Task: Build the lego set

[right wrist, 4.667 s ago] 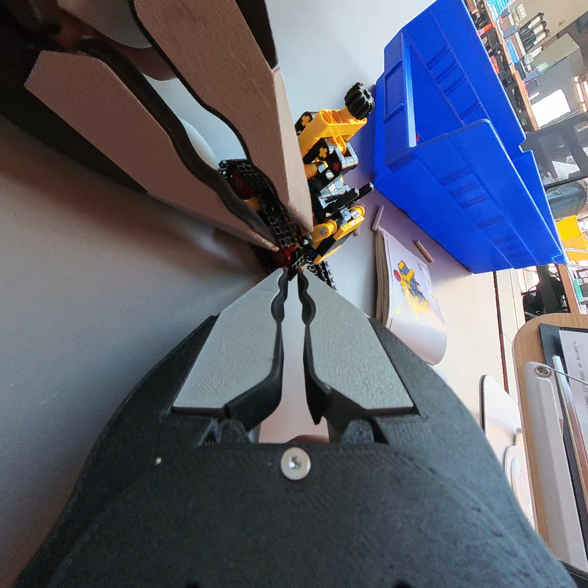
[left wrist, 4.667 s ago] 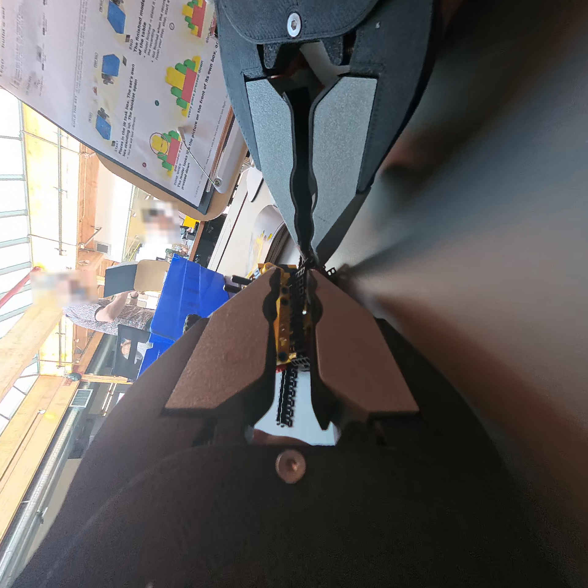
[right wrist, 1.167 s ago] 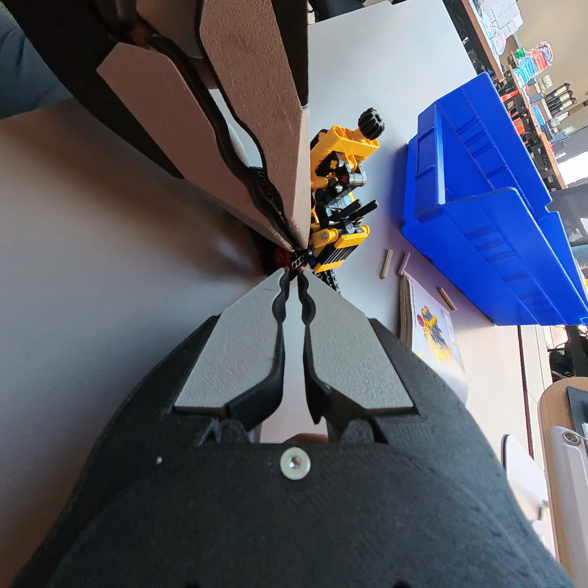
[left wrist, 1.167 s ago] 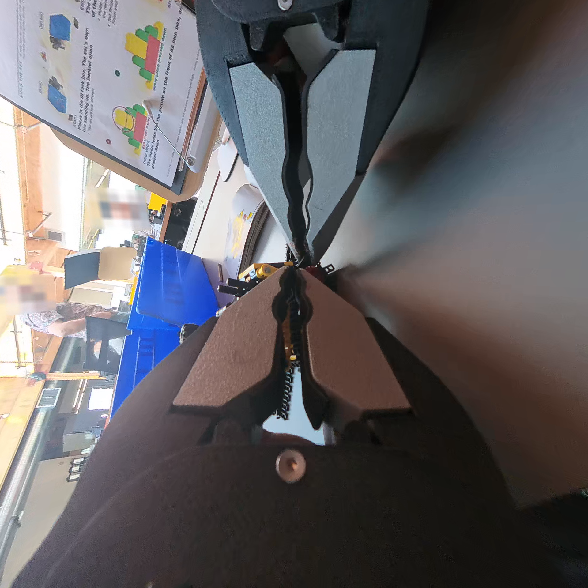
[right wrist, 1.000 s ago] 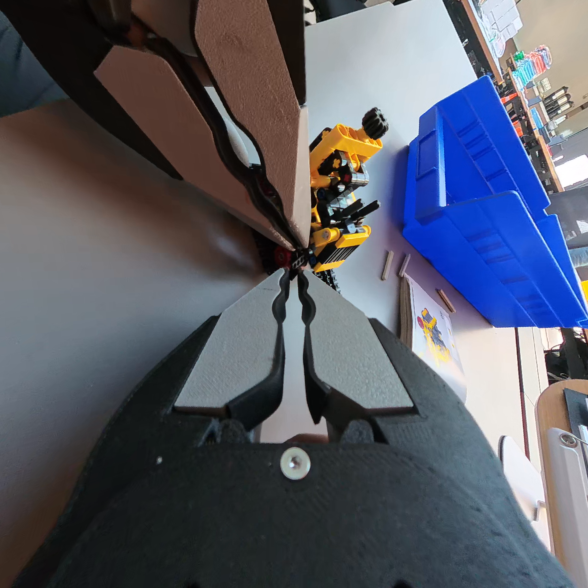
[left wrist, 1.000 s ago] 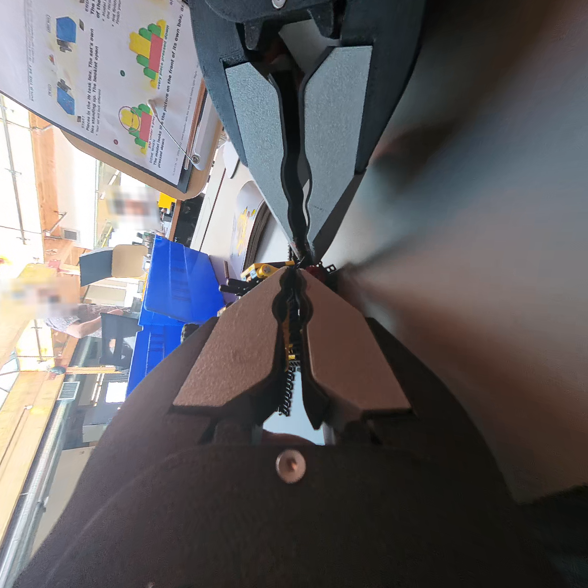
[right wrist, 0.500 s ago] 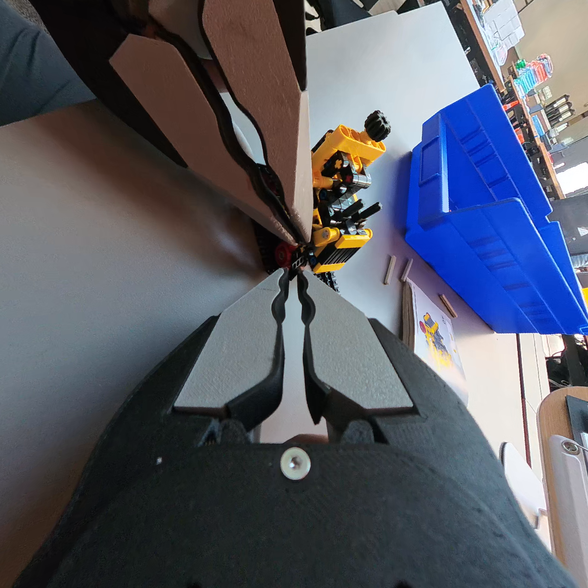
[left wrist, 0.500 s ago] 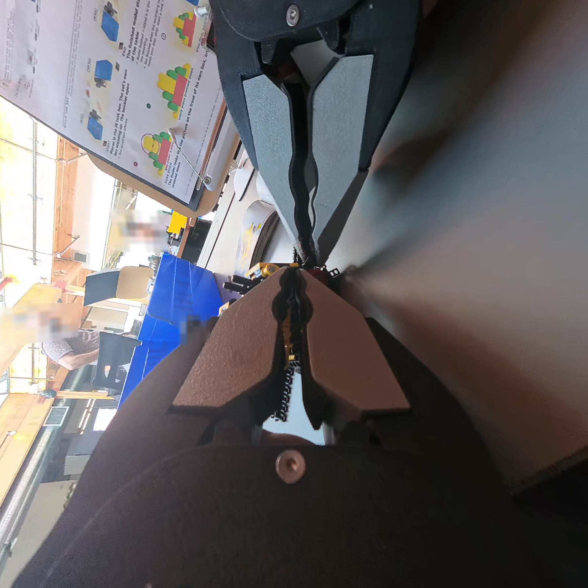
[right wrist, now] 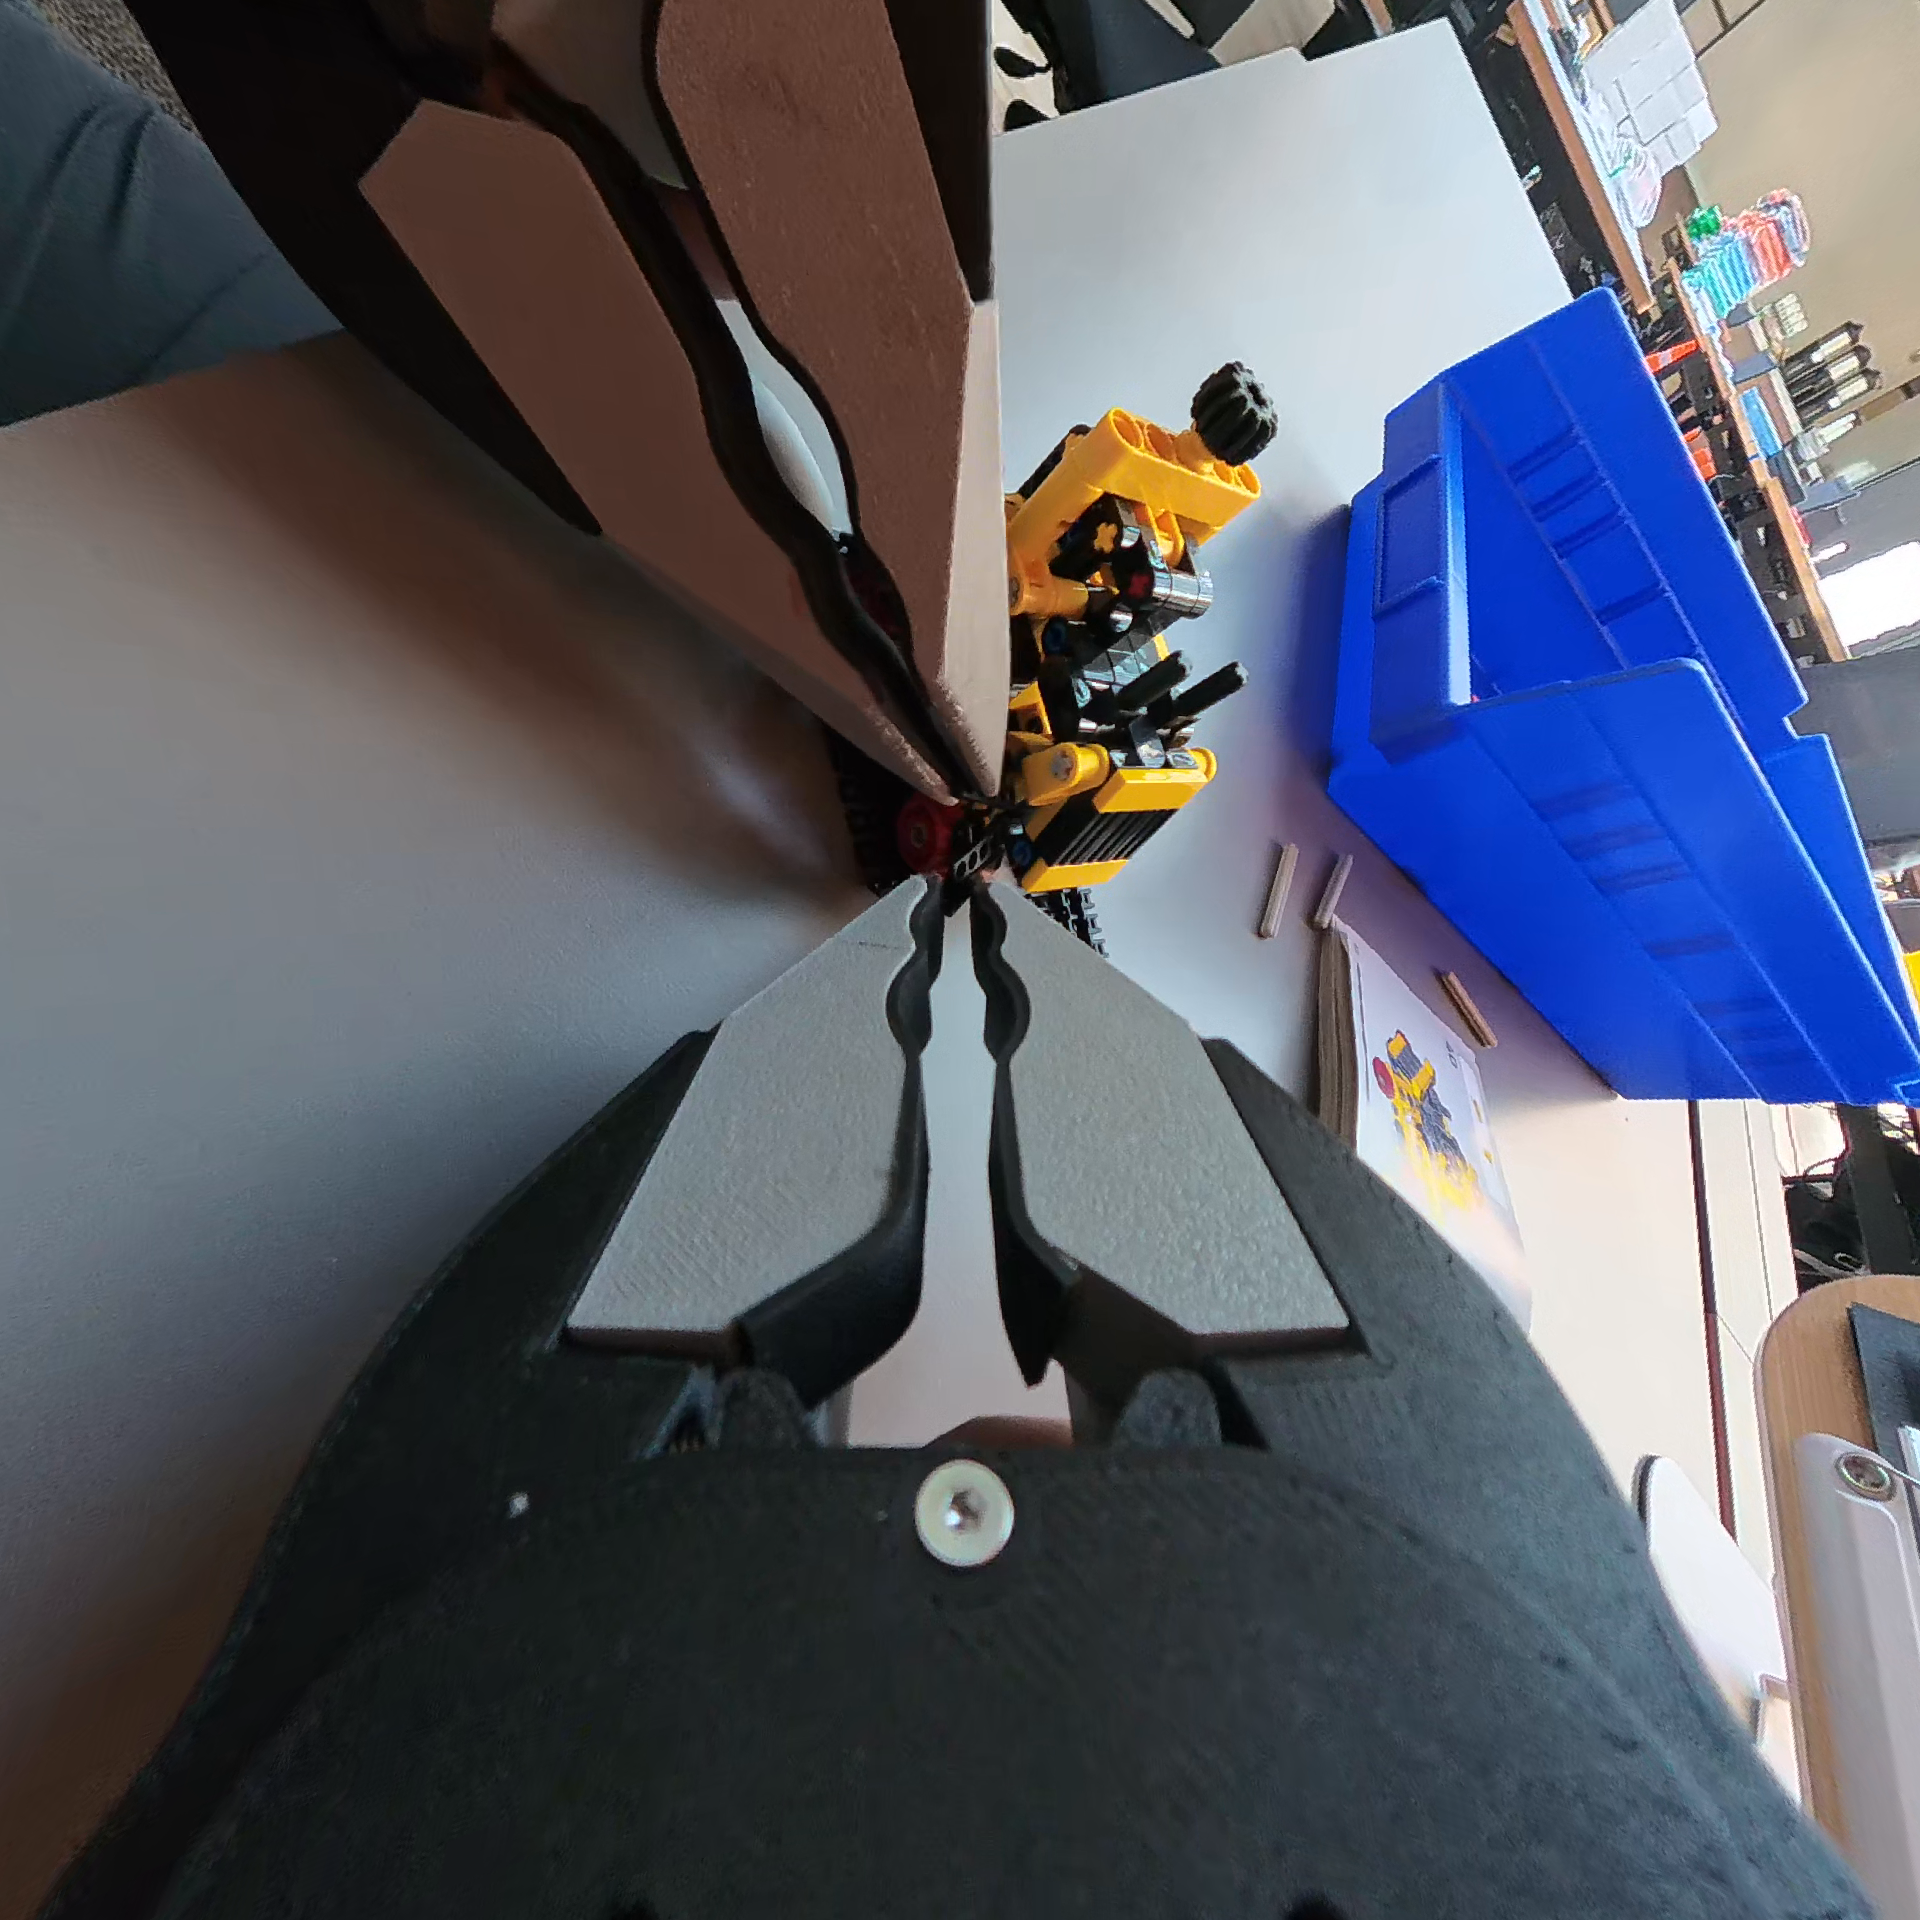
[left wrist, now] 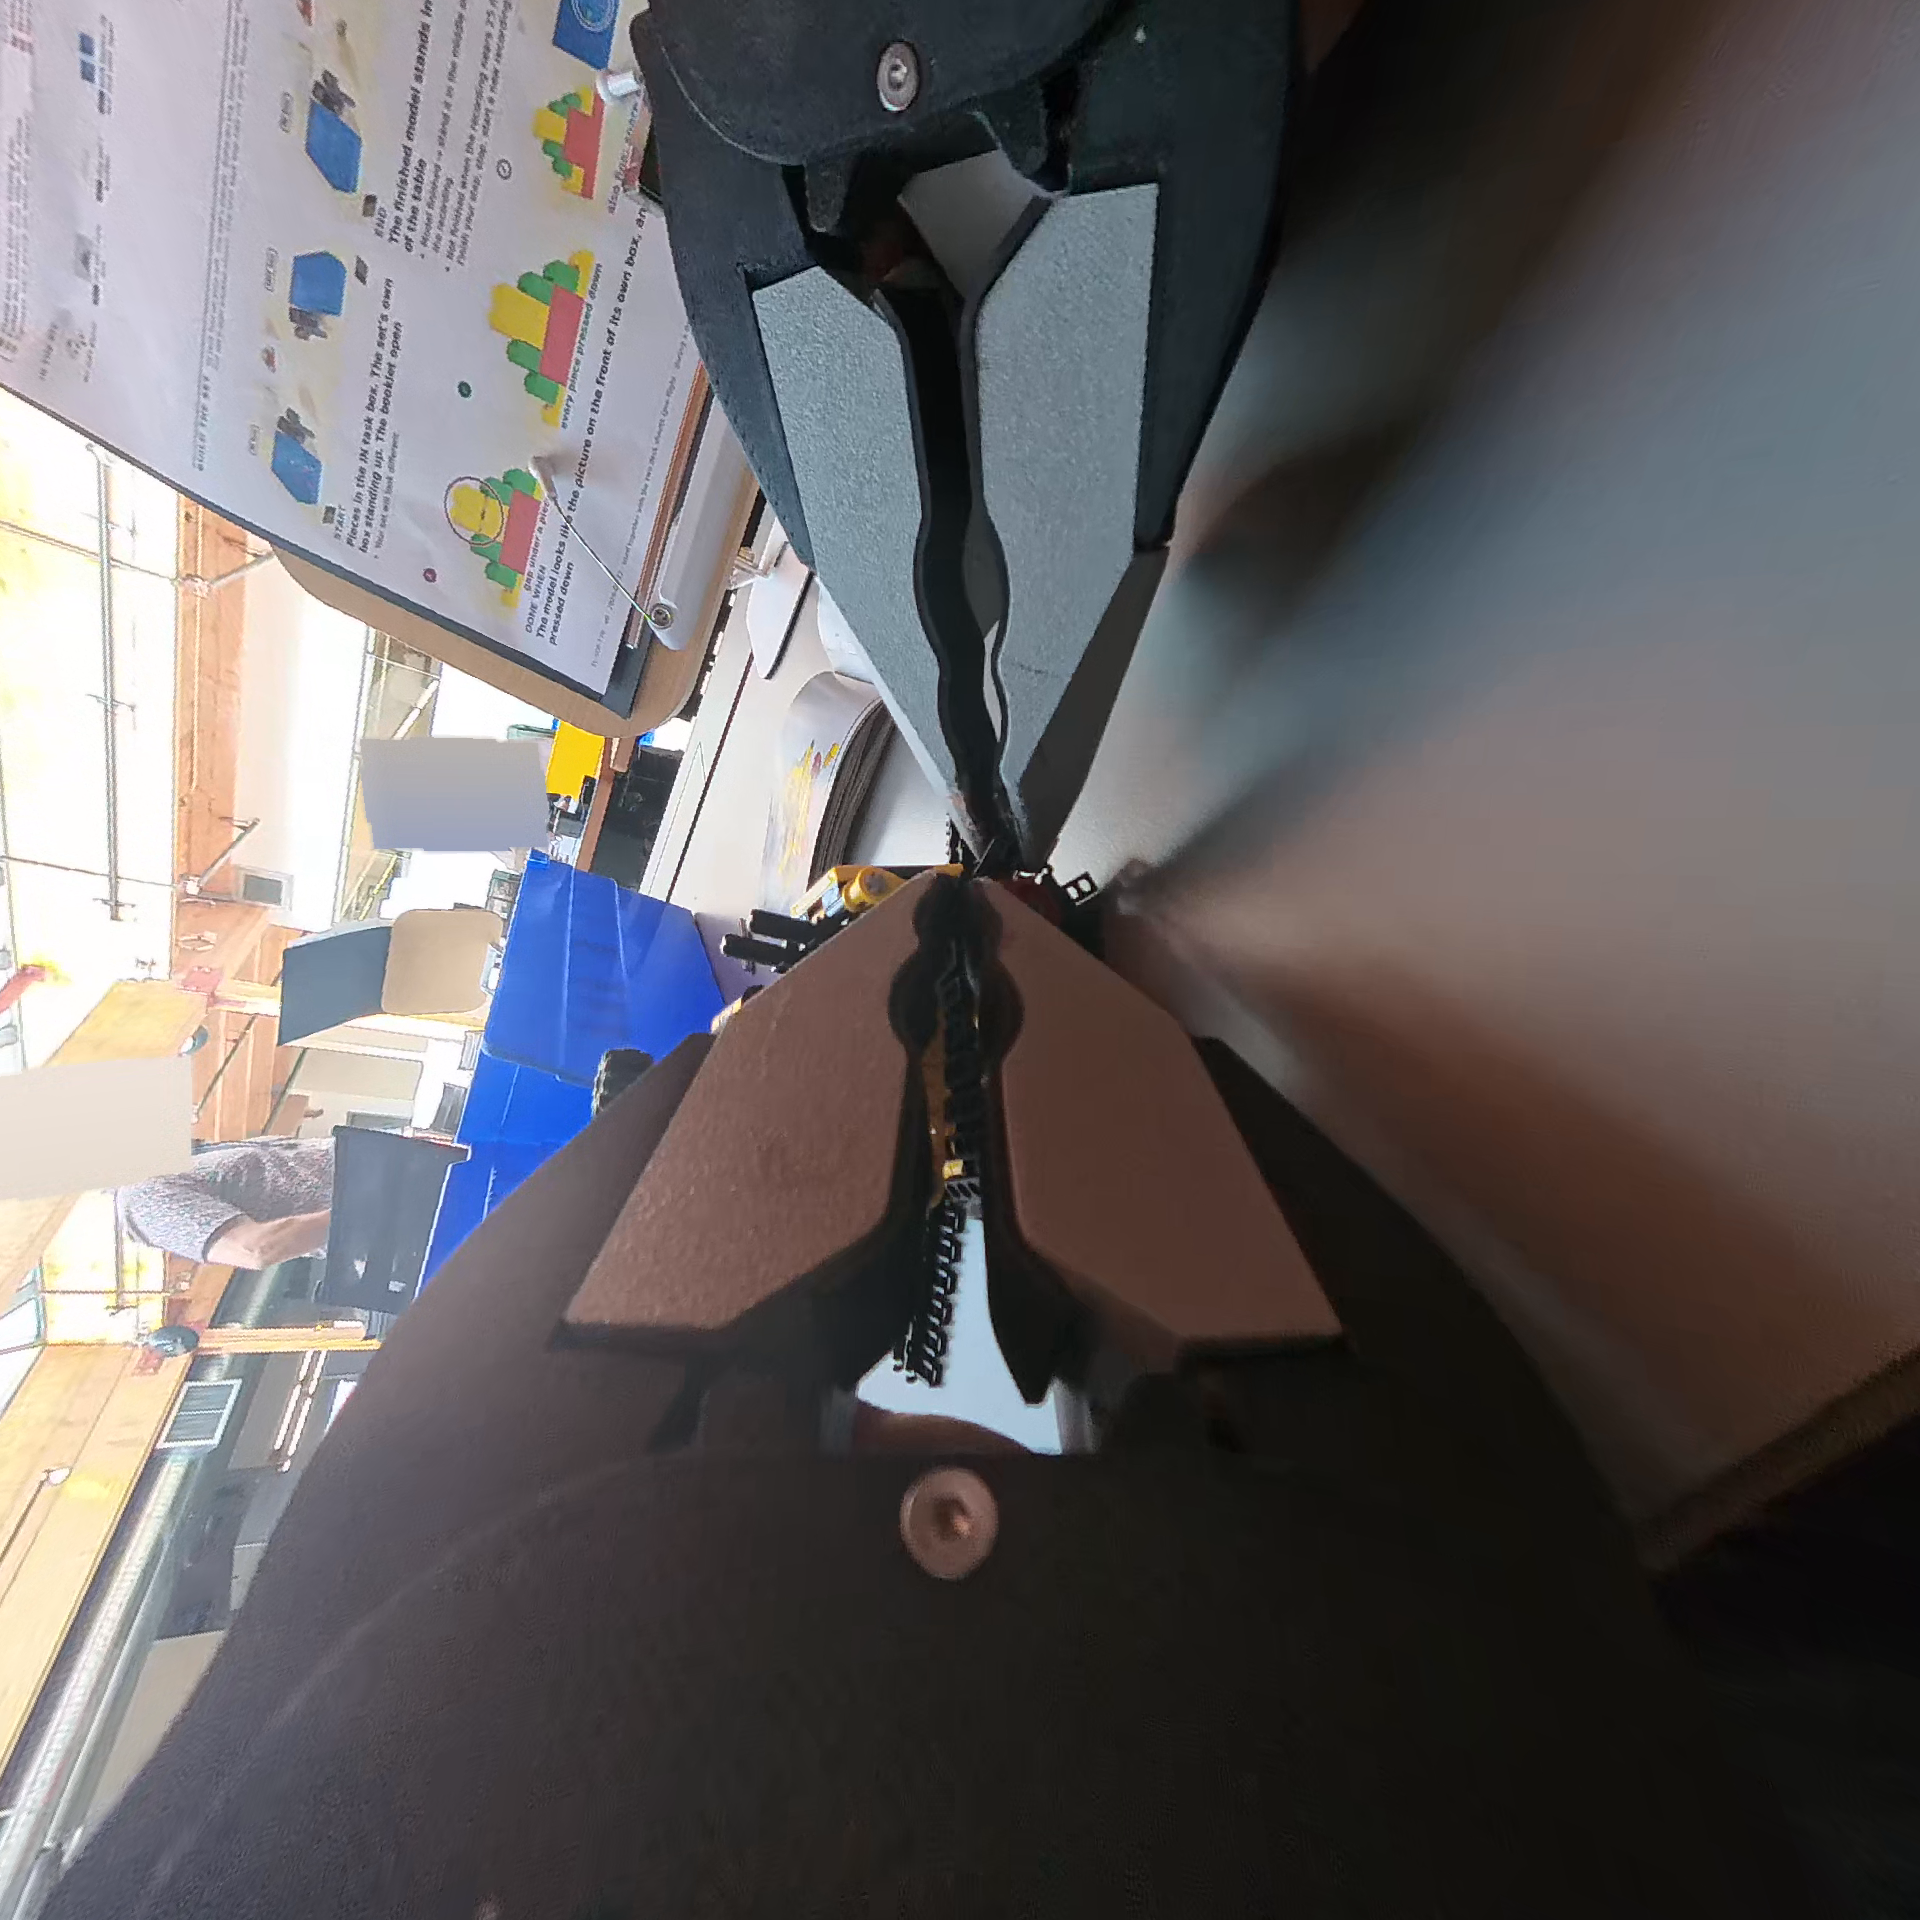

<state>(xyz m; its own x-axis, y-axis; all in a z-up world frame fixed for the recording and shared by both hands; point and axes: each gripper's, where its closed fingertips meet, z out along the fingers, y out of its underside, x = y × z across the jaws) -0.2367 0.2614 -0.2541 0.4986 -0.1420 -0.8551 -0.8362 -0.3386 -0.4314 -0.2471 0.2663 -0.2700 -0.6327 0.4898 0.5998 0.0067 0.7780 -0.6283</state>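
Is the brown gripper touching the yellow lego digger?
Touching. The left wrist view shows the left gripper closed on the lego model's black track.

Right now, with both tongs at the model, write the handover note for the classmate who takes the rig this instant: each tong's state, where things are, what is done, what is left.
Left tongs: shut on the lego model, gripping its black track.
Right tongs: shut, tips apparently pinching a small black part beside the model's red hub.
Where: model on the white table; blue bins beyond it; booklet and loose tan pins alongside.
Done: yellow body built, track on.
Left: seat that black part, then probably the loose pins; check the booklet.
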